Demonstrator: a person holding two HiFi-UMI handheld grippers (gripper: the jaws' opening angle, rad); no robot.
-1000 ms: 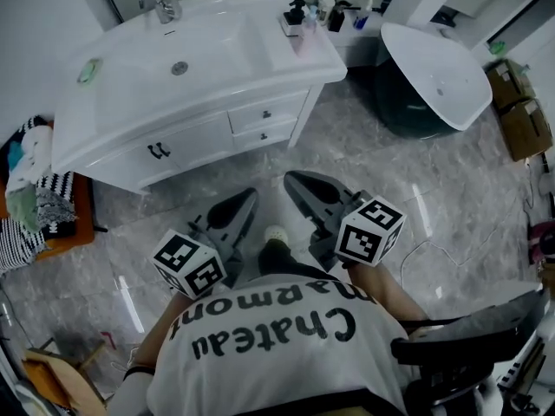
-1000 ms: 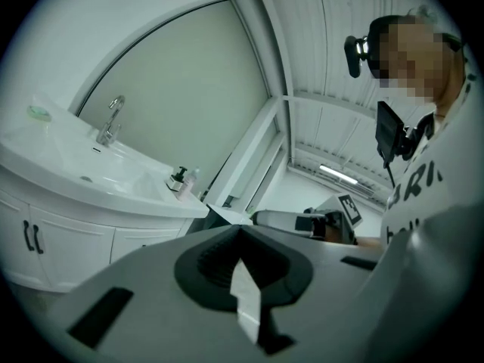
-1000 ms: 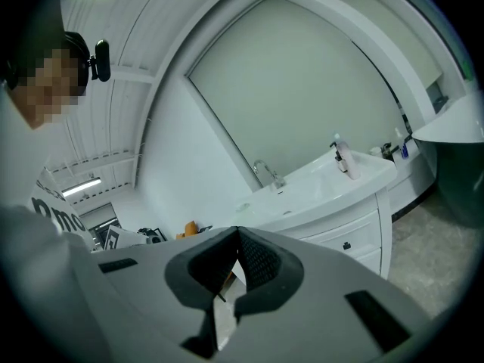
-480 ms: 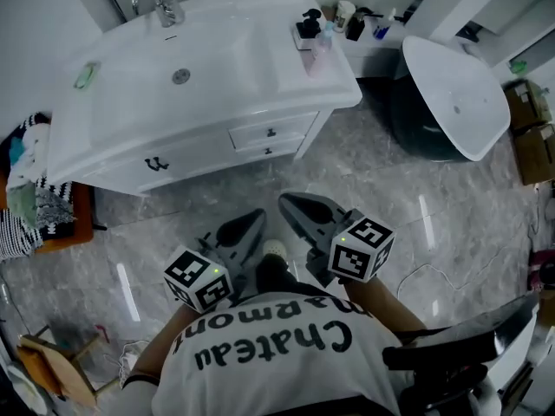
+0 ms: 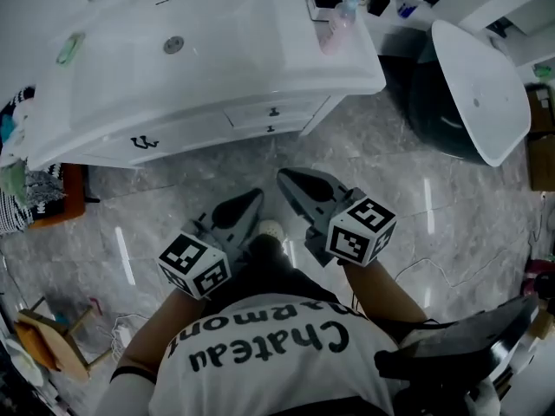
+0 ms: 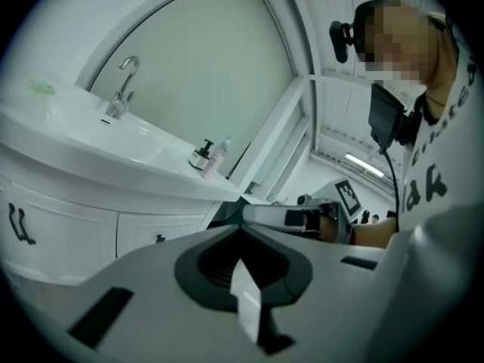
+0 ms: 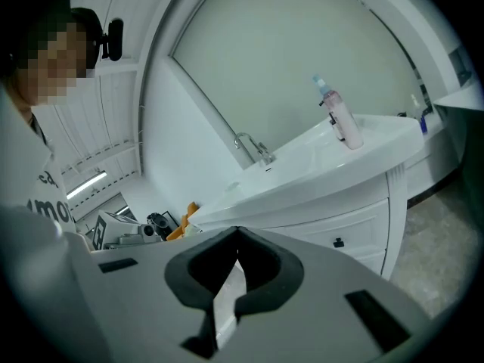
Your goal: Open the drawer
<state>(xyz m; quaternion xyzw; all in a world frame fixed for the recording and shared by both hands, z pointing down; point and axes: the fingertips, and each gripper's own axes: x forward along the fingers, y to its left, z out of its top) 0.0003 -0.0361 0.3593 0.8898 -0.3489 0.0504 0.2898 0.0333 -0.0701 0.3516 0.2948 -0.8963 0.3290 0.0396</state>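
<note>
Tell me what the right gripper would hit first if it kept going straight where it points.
Probably the front of the white vanity cabinet, near its drawers; the right gripper, shut and empty, points that way. Depth is unclear.

The white counter (image 5: 260,76) fills the frame's upper left, a basin (image 5: 204,37) sunk in it; bottles (image 5: 340,11) cluster at its upper right corner, a small green bar (image 5: 69,48) near its left edge.

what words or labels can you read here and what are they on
"Chateau": person's white shirt, upside down in head view.
"Marmont": same shirt, partly creased.
Bottles by the sink: labels too small to read.
Cubes on left gripper and right gripper: patterns only, no words.
</note>
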